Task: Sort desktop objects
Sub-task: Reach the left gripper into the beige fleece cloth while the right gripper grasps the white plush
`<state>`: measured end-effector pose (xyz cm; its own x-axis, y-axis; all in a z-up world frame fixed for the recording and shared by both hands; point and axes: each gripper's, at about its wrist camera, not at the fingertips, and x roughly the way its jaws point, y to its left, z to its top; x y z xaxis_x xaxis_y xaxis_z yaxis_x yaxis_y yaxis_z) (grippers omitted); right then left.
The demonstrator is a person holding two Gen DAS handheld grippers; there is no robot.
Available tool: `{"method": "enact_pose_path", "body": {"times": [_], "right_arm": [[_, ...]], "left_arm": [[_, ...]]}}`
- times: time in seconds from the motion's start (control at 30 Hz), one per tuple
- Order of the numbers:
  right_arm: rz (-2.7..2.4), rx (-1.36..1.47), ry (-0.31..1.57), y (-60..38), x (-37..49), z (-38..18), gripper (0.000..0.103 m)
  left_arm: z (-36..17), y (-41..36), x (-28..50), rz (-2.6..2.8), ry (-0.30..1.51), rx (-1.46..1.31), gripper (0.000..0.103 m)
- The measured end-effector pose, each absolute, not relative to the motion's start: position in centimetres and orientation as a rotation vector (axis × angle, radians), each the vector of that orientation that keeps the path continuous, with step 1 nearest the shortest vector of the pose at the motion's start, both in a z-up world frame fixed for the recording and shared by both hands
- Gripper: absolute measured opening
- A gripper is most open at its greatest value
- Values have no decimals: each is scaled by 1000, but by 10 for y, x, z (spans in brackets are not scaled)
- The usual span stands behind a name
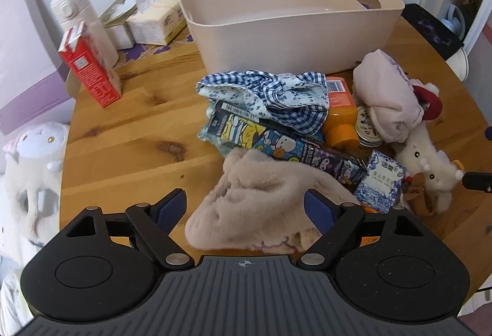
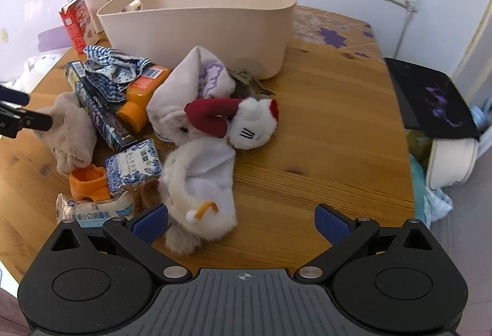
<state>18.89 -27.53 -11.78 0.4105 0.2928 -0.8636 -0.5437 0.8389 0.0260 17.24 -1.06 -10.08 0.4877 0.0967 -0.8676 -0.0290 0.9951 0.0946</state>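
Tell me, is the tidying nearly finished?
Not really, it looks like the start. Done: nothing that shows; the bin looks empty. In hand: the left gripper is open around the fuzzy beige cloth, not squeezing it. The right gripper is open over the table. Left: the checked cloth, orange bottle and plush toy sit outside.

One bin [image 1: 295, 37]; two tissue packs [image 1: 153, 19]

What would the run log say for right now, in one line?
left tool: open around fluffy beige cloth | right tool: open, holding nothing | beige plastic bin: looks empty
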Motion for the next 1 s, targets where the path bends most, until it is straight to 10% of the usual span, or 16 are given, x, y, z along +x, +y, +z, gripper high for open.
{"method": "enact_pose_path", "body": {"times": [0.37,0.7,1.0], "right_arm": [[597,-348,1069,-260,209,-145,93],[675,-358,1065,-251,216,-153,79],[750,-330,1076,-245,214,-152,29]], "left_arm": [[-133,-12,198,51,1129,57,85],[-142,-17,203,8,1177,11,60],[-139,-14,196,12,1186,-28,20]]}}
